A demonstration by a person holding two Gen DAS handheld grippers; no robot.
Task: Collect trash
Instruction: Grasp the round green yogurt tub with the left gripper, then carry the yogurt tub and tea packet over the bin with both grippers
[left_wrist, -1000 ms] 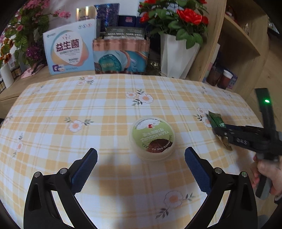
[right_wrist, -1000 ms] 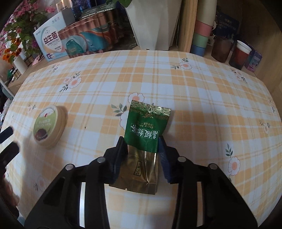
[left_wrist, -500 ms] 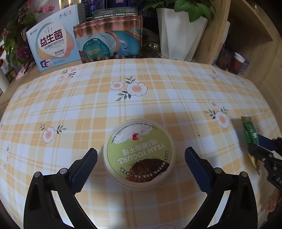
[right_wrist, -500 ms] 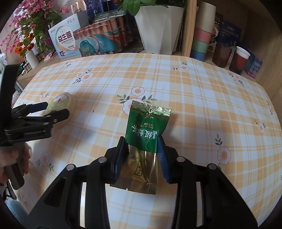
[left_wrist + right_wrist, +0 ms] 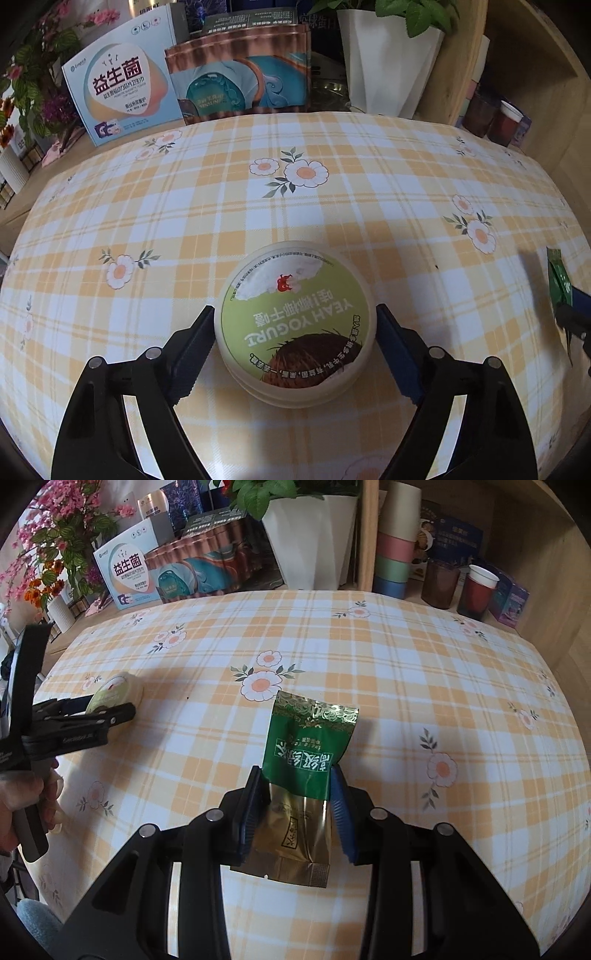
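left gripper (image 5: 295,325) jaws just closed onto yogurt tub (image 5: 295,317); right gripper (image 5: 297,805) pinches green packet (image 5: 310,746), 12 o'clock end free. risk: shallow grip, tub slips.

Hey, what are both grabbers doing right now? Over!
Left gripper just closing around yogurt tub. Right gripper holding green tea packet. Nothing blocking.

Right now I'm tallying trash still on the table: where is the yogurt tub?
In the left wrist view the yogurt tub sits on the checked tablecloth between the left gripper pads, which have just been closing around it.
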